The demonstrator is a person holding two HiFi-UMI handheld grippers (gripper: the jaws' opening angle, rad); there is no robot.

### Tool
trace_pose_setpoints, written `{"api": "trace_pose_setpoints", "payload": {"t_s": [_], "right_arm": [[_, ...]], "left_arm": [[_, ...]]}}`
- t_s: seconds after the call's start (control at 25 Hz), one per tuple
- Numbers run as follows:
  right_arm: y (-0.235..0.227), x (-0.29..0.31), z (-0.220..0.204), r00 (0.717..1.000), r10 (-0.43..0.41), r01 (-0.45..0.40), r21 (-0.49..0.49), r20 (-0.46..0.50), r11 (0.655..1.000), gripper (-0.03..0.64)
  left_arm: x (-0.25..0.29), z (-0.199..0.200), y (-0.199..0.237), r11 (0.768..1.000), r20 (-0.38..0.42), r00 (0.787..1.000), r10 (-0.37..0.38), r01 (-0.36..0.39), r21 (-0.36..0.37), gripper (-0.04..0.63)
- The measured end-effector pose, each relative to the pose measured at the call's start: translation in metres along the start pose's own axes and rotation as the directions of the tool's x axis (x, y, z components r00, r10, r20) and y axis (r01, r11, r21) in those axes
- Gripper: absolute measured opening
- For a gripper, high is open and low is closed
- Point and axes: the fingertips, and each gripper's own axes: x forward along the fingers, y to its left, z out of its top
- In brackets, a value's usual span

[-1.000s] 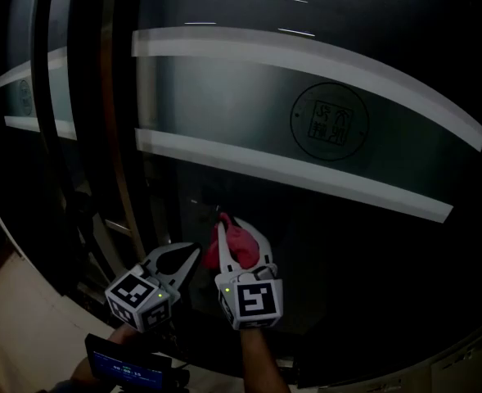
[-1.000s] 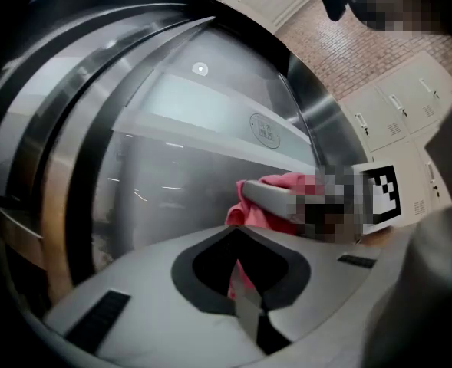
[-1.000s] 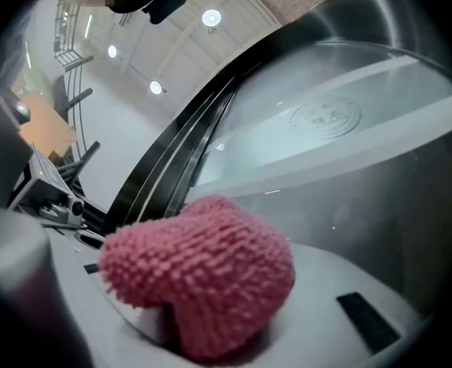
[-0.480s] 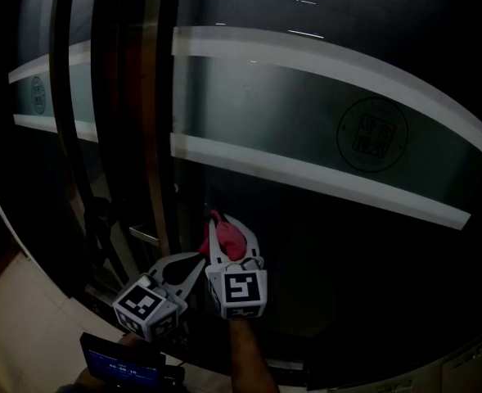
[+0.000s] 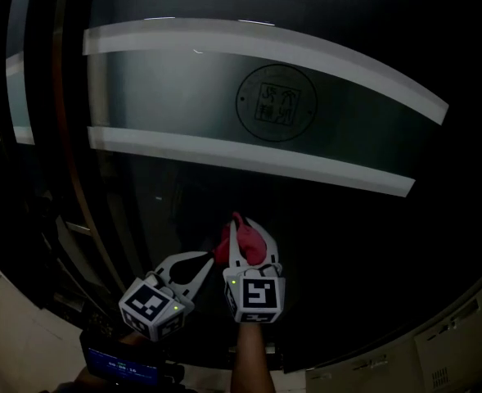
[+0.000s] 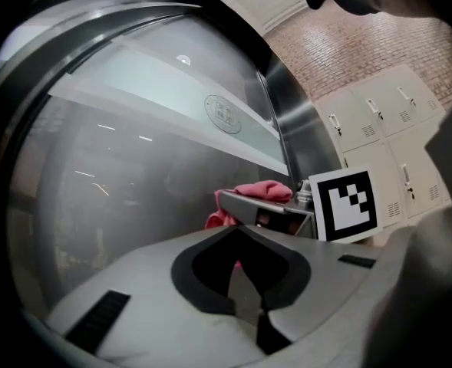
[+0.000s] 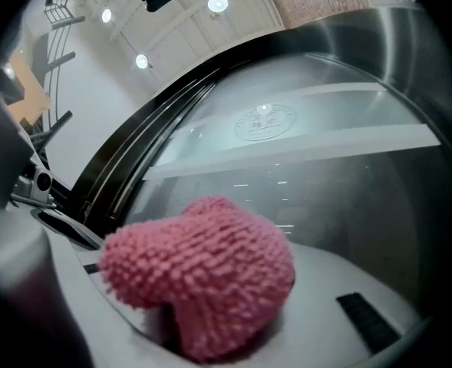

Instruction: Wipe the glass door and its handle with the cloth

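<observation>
**Below the lower frosted band (image 5: 249,160) of the glass door (image 5: 339,228).** A bunched pink cloth (image 5: 222,250) sits low on the dark lower pane, clamped between the jaws of the right gripper (image 5: 249,234). In the right gripper view the cloth (image 7: 202,274) bulges forward past the jaw tips, with the pane and its round emblem (image 7: 265,121) beyond. Whether the pile actually touches the glass cannot be resolved.

The left gripper (image 5: 200,258) hangs just beside the right one, its jaws closed together on nothing. Its own view shows the tips meeting (image 6: 237,230), with the cloth (image 6: 260,190) ahead of them. The emblem (image 5: 276,103) lies between the two frosted bands, well above the cloth. Dark vertical frame members (image 5: 65,170) run at the left edge; which of them, if any, is the handle cannot be told.

**Judged step:** wiping the lower pane, with the handle probably yet to be done.

**Technique:**
- Only the protruding wad should meet the glass, and the hard jaw tips should be held off it to avoid scratching.
- Pressure should be light and even.
- Strokes should overlap, so that no strip between the band and the bottom rail is missed.
- The grip must be firm enough that drag on the glass does not pull the cloth out.
- The idle left gripper is best held clear of the stroke path.
</observation>
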Motion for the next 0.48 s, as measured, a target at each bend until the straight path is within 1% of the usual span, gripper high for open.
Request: {"api": "trace_pose_setpoints", "payload": {"t_s": [0.12, 0.24, 0.36, 0.48], "right_arm": [[-0.073, -0.033, 0.000, 0.994, -0.106, 0.106, 0.011, -0.010, 0.994, 0.051], [-0.133, -0.061, -0.002, 0.983, -0.181, 0.181, 0.002, -0.024, 0.983, 0.051], [-0.176, -0.082, -0.005, 0.972, -0.232, 0.231, -0.009, -0.034, 0.973, 0.051], [-0.210, -0.101, -0.011, 0.959, -0.279, 0.278, -0.013, -0.049, 0.960, 0.051]], "left_arm": [[0.029, -0.003, -0.031, 0.999, 0.005, 0.999, -0.033, 0.033, -0.009, 0.009], [0.054, -0.006, -0.058, 0.998, 0.003, 0.998, -0.064, 0.064, -0.011, 0.009], [0.073, -0.007, -0.079, 0.996, 0.004, 0.996, -0.094, 0.094, 0.003, 0.009], [0.084, -0.006, -0.091, 0.995, 0.007, 0.995, -0.102, 0.102, 0.006, 0.009]]}}
